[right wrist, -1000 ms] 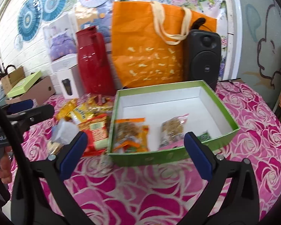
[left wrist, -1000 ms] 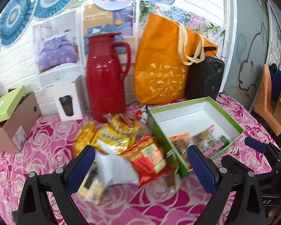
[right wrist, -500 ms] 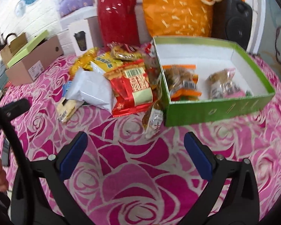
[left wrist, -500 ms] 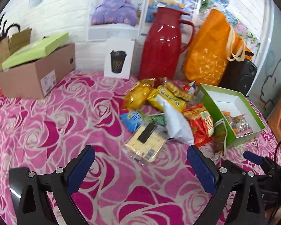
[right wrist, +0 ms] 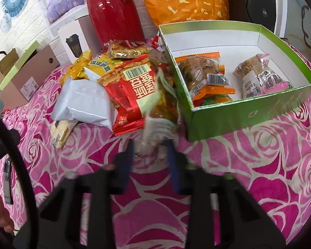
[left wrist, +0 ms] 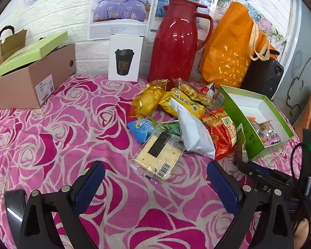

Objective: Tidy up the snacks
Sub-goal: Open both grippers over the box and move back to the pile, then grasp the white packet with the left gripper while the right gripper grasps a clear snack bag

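A pile of snack packets lies on the pink rose tablecloth: a red packet (right wrist: 132, 95), a white pouch (right wrist: 85, 105), yellow packets (left wrist: 180, 103) and a cracker pack (left wrist: 157, 155). A green open box (right wrist: 248, 114) holds an orange-trimmed packet (right wrist: 207, 78) and a clear packet (right wrist: 257, 76). My right gripper (right wrist: 150, 145) has its fingers closed in on the lower end of a clear snack packet (right wrist: 161, 108) that leans against the box's left wall; the frame is blurred there. My left gripper (left wrist: 155, 178) is open and empty, just short of the cracker pack.
A red jug (left wrist: 176, 45), an orange tote bag (left wrist: 232, 47), a black speaker (left wrist: 263, 78) and a white cup box (left wrist: 125, 58) stand along the back wall. A cardboard box (left wrist: 31, 76) with a green lid sits at the back left. A phone (left wrist: 14, 205) lies near the front left edge.
My right gripper moved forward and closed its fingers on the clear packet beside the green box. My left gripper drew a little closer to the pile and stayed open.
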Demonstrator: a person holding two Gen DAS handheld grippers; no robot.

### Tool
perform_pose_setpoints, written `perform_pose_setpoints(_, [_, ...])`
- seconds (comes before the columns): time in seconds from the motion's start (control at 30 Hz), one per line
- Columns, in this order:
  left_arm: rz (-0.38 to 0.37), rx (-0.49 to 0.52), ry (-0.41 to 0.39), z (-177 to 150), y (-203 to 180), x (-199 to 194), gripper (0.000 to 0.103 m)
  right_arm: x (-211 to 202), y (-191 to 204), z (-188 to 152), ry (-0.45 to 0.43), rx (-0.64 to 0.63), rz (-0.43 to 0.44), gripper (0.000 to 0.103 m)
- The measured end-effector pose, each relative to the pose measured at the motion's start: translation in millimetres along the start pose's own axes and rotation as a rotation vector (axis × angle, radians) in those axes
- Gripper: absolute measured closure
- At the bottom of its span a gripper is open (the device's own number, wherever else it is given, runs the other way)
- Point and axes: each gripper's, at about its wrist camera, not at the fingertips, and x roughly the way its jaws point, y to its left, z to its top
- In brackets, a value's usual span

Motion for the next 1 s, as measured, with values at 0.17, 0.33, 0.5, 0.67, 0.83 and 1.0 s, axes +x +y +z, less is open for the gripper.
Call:
perform_pose_setpoints(0.17, [-0.024, 0.023, 0.002, 7.3, -7.0, 8.7, 0.003, -17.1, -16.4, -12.4, 0.006, 0.005, 0.072, 0.091])
perform_pose_setpoints(0.33, [-0.039, 0.060, 0.009, 26.6, -26.2, 29.4, 0.004, -24.5, -21.7, -27.1, 0.039, 0.007, 0.138, 0.090])
perform_pose_setpoints(0.5, [-0.077, 0.109, 0.073, 47.3, -49.5, 67.3, 0.023, -28.8, -20.6, -27.7, 0.035, -0.013, 0.136, 0.079])
perform_pose_setpoints(0.67, [-0.088, 0.154, 0.148, 49.1, -66.3, 90.8, 0.056, -30.5, -22.6, -21.6, 0.001, -0.021, 0.102, 0.062])
perform_pose_setpoints(0.83, [-0.051, 0.197, 0.142, 40.1, -69.6, 84.8, 0.075, -19.6, -18.9, -8.7, -0.014, -0.029, 0.070, 0.052])
perform_pose_setpoints(1.0, [-0.081, 0.176, 0.131, 25.6, -61.6, 61.2, 0.082, -13.3, -14.6, -11.8, 0.004, -0.058, 0.093, 0.085])
